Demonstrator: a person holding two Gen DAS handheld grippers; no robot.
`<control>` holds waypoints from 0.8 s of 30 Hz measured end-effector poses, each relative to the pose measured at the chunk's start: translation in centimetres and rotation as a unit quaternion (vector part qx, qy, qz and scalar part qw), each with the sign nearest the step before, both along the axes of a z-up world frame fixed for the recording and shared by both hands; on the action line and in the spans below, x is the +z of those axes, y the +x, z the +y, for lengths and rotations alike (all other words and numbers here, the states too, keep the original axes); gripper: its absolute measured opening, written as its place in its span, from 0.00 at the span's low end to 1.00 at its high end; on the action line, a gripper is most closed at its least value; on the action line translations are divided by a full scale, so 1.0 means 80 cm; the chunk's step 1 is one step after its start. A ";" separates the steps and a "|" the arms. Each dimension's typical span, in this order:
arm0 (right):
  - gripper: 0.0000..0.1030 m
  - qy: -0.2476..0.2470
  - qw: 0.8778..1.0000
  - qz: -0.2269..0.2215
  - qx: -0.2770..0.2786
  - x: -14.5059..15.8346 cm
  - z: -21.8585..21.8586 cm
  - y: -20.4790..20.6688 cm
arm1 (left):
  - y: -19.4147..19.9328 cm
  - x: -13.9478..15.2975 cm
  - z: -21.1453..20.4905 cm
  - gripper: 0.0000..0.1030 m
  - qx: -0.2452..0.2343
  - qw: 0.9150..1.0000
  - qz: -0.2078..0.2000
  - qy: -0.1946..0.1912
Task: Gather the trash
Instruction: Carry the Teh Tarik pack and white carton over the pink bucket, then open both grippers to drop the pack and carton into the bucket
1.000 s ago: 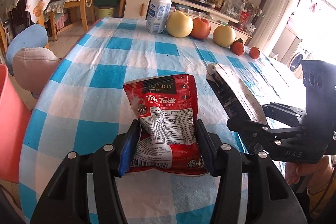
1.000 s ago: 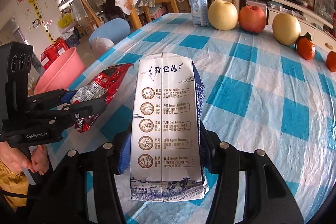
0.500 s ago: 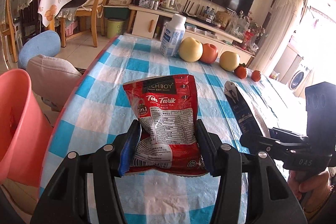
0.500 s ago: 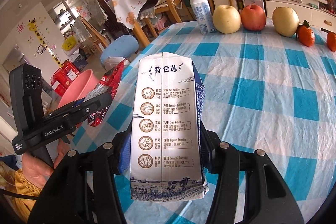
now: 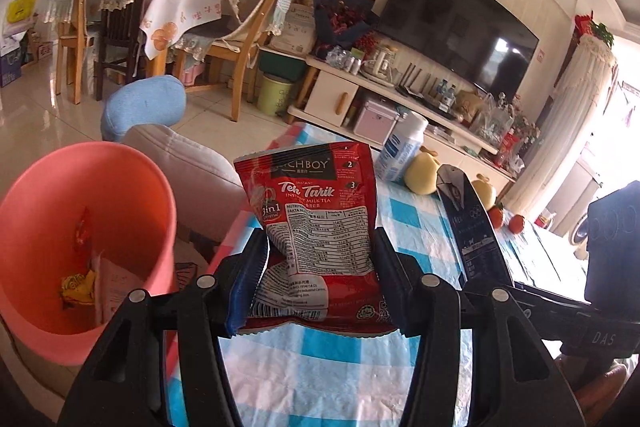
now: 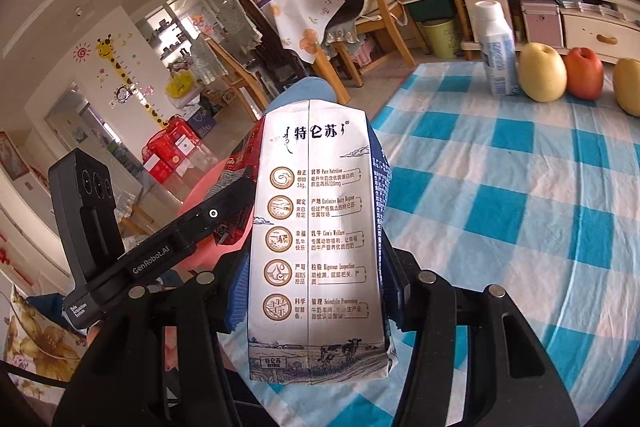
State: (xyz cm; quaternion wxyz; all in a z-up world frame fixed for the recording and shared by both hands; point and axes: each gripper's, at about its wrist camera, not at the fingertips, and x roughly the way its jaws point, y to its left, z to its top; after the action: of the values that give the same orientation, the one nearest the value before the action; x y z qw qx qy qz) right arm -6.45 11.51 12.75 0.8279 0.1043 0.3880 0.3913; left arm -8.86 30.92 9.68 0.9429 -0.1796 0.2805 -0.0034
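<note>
Swung left off the checked blue-and-white tablecloth [image 5: 404, 215]: left gripper [image 5: 320, 279] pinching red foil tea sachet [image 5: 316, 223], right gripper [image 6: 316, 287] clamping flattened white milk carton [image 6: 316, 227]; pink plastic bin [image 5: 132, 183] interior, lower left, only in left view.

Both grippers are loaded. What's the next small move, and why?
Probably carry the left gripper a little further left until the red tea packet hangs over the pink bin, then open. Its jaws are clamped on the packet, which sits above the checked table's edge, beside the bin's mouth. The right gripper holds the milk carton, next in line.
</note>
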 end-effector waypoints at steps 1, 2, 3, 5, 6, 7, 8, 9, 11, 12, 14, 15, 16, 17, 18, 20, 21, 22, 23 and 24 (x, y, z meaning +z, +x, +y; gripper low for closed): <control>0.53 0.000 1.000 -0.002 0.008 0.004 0.014 0.002 | -0.002 0.001 0.010 0.53 0.013 1.000 -0.002 0.000; 0.53 0.000 1.000 -0.002 0.016 0.007 0.028 0.004 | -0.005 0.002 0.020 0.53 0.025 1.000 -0.004 -0.002; 0.53 0.001 1.000 -0.002 0.025 0.009 0.042 0.006 | -0.008 0.003 0.031 0.53 0.039 0.999 -0.006 -0.007; 0.53 -0.001 0.999 -0.005 0.043 0.015 0.073 0.010 | -0.014 0.002 0.054 0.53 0.066 0.998 -0.009 -0.019; 0.53 -0.003 0.999 -0.007 0.051 0.017 0.088 0.012 | -0.017 0.001 0.067 0.53 0.083 0.996 -0.009 -0.025; 0.53 -0.004 0.998 -0.009 0.060 0.019 0.104 0.014 | -0.019 -0.001 0.081 0.53 0.101 0.994 -0.008 -0.031; 0.53 -0.006 0.998 -0.011 0.066 0.021 0.120 0.016 | -0.022 -0.004 0.094 0.53 0.117 0.992 -0.007 -0.040; 0.53 -0.007 0.997 -0.013 0.072 0.021 0.135 0.018 | -0.026 -0.007 0.104 0.53 0.132 0.990 -0.005 -0.048; 0.53 -0.009 0.996 -0.016 0.085 0.023 0.164 0.022 | -0.031 -0.015 0.131 0.53 0.166 0.984 0.002 -0.063; 0.53 -0.011 0.996 -0.017 0.090 0.023 0.178 0.025 | -0.033 -0.018 0.142 0.53 0.181 0.981 0.007 -0.068; 0.53 -0.013 0.995 -0.020 0.102 0.022 0.206 0.030 | -0.037 -0.026 0.162 0.53 0.205 0.975 0.017 -0.080; 0.53 -0.015 0.994 -0.022 0.106 0.021 0.217 0.032 | -0.038 -0.030 0.171 0.53 0.215 0.973 0.021 -0.086; 0.53 -0.017 0.993 -0.022 0.111 0.020 0.230 0.034 | -0.038 -0.034 0.179 0.53 0.224 0.970 0.027 -0.091; 0.53 -0.019 0.993 -0.021 0.116 0.018 0.242 0.036 | -0.037 -0.037 0.185 0.53 0.231 0.968 0.032 -0.094; 0.53 -0.020 0.992 -0.020 0.120 0.015 0.252 0.038 | -0.036 -0.040 0.191 0.53 0.236 0.966 0.037 -0.097; 0.53 -0.023 0.991 -0.019 0.127 0.008 0.271 0.040 | -0.036 -0.046 0.201 0.53 0.245 0.963 0.045 -0.105; 0.53 -0.023 0.991 -0.017 0.131 0.005 0.280 0.041 | -0.036 -0.050 0.205 0.53 0.250 0.961 0.048 -0.106; 0.53 -0.023 0.991 -0.015 0.134 0.002 0.288 0.043 | -0.034 -0.051 0.208 0.53 0.255 0.960 0.053 -0.104; 0.53 -0.024 0.990 -0.013 0.137 -0.001 0.296 0.045 | -0.033 -0.053 0.212 0.53 0.259 0.959 0.057 -0.100; 0.53 -0.027 0.990 -0.012 0.140 -0.005 0.303 0.045 | -0.031 -0.054 0.216 0.53 0.262 0.958 0.061 -0.099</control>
State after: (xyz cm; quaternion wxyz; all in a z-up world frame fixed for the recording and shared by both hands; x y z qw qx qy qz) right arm -2.81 35.78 12.38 0.7717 0.0220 0.3995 0.4944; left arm -11.35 48.16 5.32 0.8693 -0.3389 0.2791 0.2272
